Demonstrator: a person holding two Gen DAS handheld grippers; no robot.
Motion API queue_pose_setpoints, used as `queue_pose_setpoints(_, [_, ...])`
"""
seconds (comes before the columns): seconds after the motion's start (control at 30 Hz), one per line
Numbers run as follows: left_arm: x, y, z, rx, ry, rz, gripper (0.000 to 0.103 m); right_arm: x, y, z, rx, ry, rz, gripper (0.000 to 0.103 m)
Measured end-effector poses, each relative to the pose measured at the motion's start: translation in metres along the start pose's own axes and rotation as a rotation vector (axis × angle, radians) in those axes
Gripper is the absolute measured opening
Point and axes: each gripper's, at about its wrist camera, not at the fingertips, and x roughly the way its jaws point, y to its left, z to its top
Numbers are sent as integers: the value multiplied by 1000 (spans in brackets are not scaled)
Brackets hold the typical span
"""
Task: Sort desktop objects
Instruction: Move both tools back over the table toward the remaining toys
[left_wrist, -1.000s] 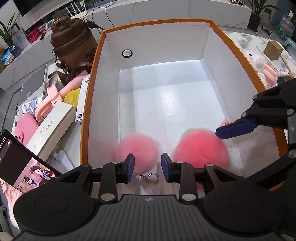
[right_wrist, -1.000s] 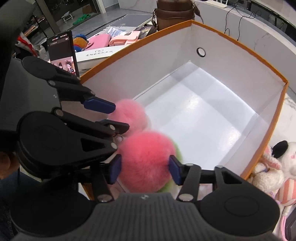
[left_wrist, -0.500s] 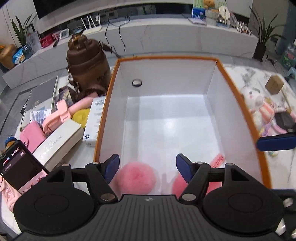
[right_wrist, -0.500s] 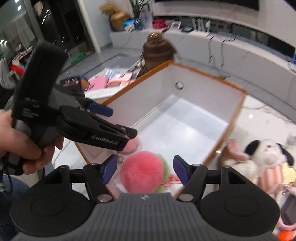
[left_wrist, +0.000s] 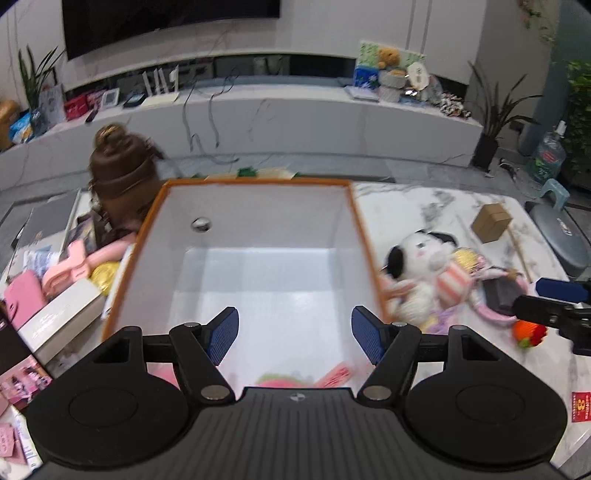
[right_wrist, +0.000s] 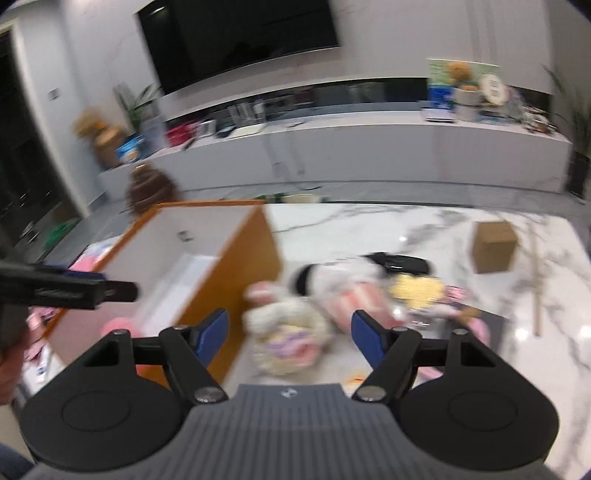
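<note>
Left tongs (left_wrist: 293, 338) gaping wide and empty over the orange-rimmed box (left_wrist: 255, 181), right tongs (right_wrist: 290, 338) just widening, empty, plush toys (right_wrist: 291, 334) lying at twelve o'clock on the tabletop (right_wrist: 369, 225)

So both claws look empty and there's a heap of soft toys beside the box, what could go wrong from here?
The plush toys lie tangled in one heap, so the right gripper, jaws just opened and empty, may lift two at once or drag a neighbour. The heap sits close against the orange-rimmed box, so a finger could knock its wall. The left gripper, also open and empty, hangs over the box, where the two hands might bump.
</note>
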Motion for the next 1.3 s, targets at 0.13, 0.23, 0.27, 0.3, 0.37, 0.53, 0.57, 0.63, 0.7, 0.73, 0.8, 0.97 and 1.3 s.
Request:
queue_pose_setpoints(0.13, [-1, -33, 4, 34, -55, -54, 80, -6, -31, -3, -10, 7, -59, 75])
queue_pose_setpoints(0.23, [5, -62, 5, 78, -66, -84, 80, -10, -50, -3, -6, 3, -86, 75])
queue_pose_setpoints(0.27, [8, -72, 4, 101, -69, -92, 80, -11, -57, -3, -7, 3, -95, 75])
queue_pose_setpoints(0.3, [10, -82, 2, 124, -71, -98, 80, -10, -63, -4, -8, 3, -108, 75])
queue_pose_setpoints(0.37, [16, -100, -1, 168, -63, -100, 80, -9, -74, -5, -21, 8, -141, 75])
queue_pose_setpoints(0.53, [30, -130, -10, 234, -44, -118, 80, 7, -94, -14, -88, 66, -229, 74])
queue_pose_setpoints(0.57, [33, -134, -12, 242, -38, -122, 80, 12, -98, -16, -93, 87, -236, 74])
queue_pose_setpoints(0.63, [40, -139, -15, 251, -20, -133, 80, 21, -107, -21, -89, 126, -249, 74])
queue_pose_setpoints(0.7, [47, -146, -19, 255, 2, -156, 79, 29, -115, -24, -68, 149, -254, 74])
queue_pose_setpoints(0.73, [50, -150, -21, 259, 15, -169, 79, 34, -118, -26, -53, 158, -246, 73])
queue_pose_setpoints(0.8, [57, -161, -27, 288, 37, -192, 80, 41, -122, -29, -31, 157, -228, 58])
queue_pose_setpoints(0.97, [72, -181, -40, 351, 79, -188, 80, 51, -122, -28, 1, 129, -222, 53])
queue_pose_setpoints(1.3, [96, -185, -50, 324, 138, -203, 79, 71, -116, -16, -6, 124, -218, 52])
